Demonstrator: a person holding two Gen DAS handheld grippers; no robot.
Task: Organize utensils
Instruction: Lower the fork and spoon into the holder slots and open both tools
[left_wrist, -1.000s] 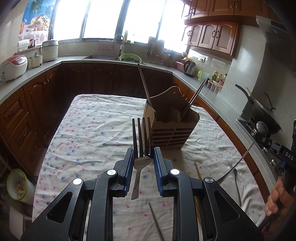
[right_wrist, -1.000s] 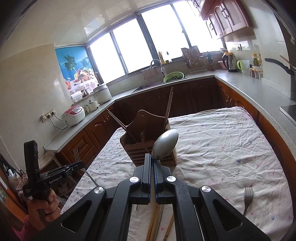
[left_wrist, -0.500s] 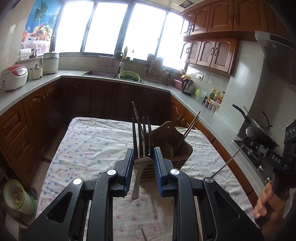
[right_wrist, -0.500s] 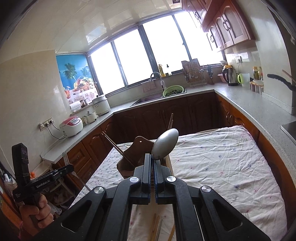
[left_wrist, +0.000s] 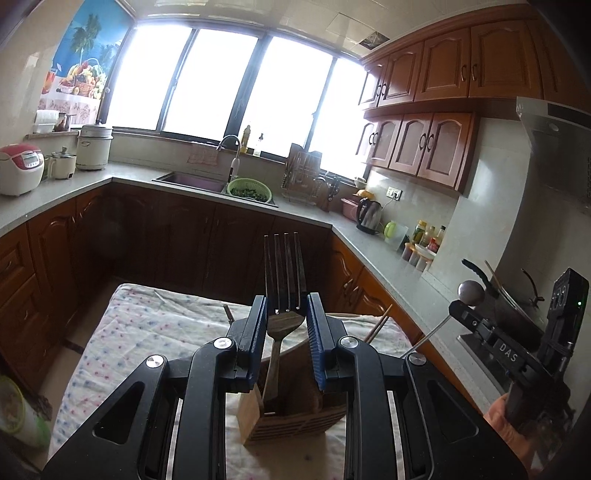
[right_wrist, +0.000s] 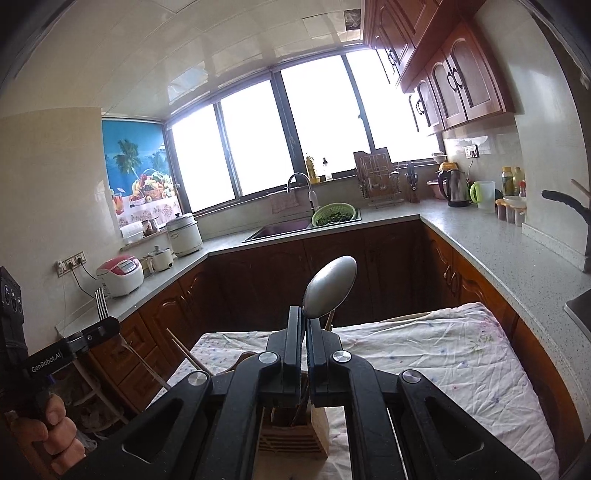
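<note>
Lifting fork (left_wrist: 282, 295), spoon (right_wrist: 330, 287) above caddy (left_wrist: 295, 417)

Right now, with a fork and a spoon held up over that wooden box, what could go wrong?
The left gripper pinches the dark metal fork only at its neck, so it might tilt or slip. The right gripper holds the shiny metal spoon edge-on; lowered together, both could knock the brown chopsticks already leaning in the slatted wooden utensil holder.

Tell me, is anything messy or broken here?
Nothing looks broken or spilled. The fork sits in the left gripper, the spoon in the right gripper, both above the wooden holder.
</note>
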